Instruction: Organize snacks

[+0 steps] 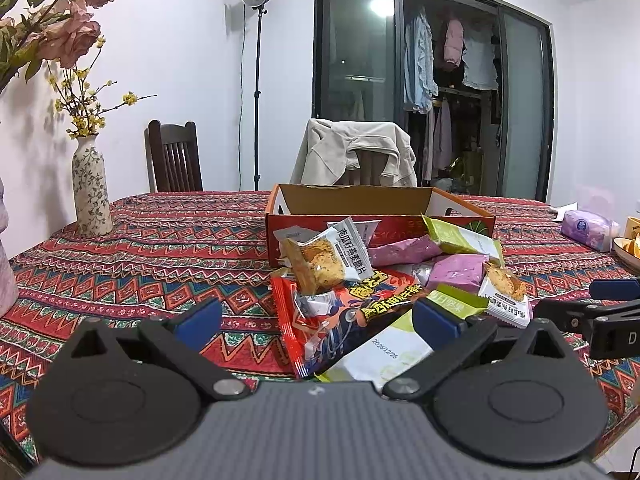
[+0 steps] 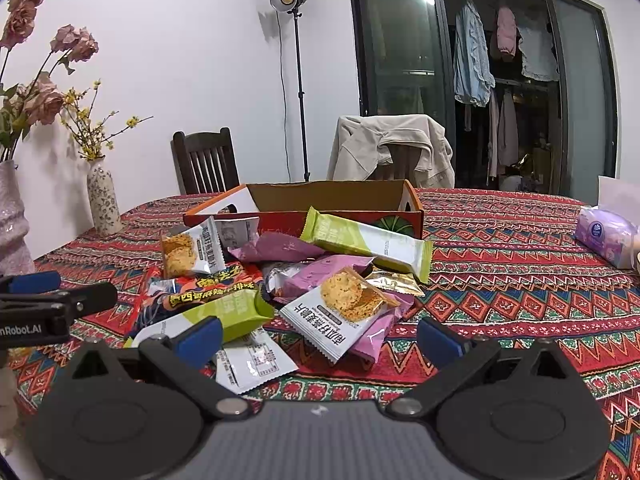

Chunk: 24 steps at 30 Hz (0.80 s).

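Observation:
A heap of snack packets lies on the patterned tablecloth in front of an open orange-red cardboard box (image 1: 380, 226) (image 2: 332, 196). The heap holds a red noodle bag (image 1: 320, 330) (image 2: 192, 300), green-and-white bars (image 1: 460, 236) (image 2: 368, 242), purple packets (image 1: 456, 270) (image 2: 320, 276) and oat-crisp packets (image 1: 328, 260) (image 2: 344, 312). My left gripper (image 1: 318, 320) stands open just short of the red bag. My right gripper (image 2: 320, 336) is open too, with the near oat-crisp packet between its blue fingertips (image 2: 200, 338). Each gripper shows at the edge of the other's view.
A floral vase (image 1: 91, 192) (image 2: 103, 196) with yellow sprigs stands at the table's far left, and pink flowers sit nearer. A purple tissue pack (image 1: 588, 228) (image 2: 606, 236) and a dish of orange slices (image 1: 630, 250) sit right. Two chairs stand behind the table.

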Each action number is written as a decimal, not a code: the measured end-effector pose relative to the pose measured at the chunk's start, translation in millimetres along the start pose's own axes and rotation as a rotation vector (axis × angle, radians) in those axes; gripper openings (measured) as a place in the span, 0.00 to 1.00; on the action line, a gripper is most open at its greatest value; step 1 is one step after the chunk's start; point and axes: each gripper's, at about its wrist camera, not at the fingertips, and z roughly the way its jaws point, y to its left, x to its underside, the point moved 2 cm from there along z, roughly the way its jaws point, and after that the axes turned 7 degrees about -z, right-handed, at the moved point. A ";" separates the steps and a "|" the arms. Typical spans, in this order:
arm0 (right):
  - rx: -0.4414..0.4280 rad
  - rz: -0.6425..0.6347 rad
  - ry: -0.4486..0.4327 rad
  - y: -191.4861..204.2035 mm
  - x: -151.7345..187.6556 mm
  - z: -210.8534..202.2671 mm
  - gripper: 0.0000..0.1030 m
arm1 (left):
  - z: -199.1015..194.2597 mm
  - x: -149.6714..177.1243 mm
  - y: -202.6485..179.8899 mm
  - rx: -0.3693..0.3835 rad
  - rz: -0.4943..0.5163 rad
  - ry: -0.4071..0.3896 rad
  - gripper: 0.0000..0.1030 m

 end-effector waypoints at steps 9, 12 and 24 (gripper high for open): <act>0.007 0.000 0.003 0.3 1.4 2.0 1.00 | 0.3 0.0 0.4 -0.002 0.000 0.000 1.00; 0.007 0.001 0.003 0.1 1.8 2.3 1.00 | 0.9 0.3 0.0 -0.003 0.000 0.000 1.00; 0.012 0.007 0.008 -1.3 4.6 5.6 1.00 | 0.9 1.4 -0.8 -0.003 0.003 -0.026 1.00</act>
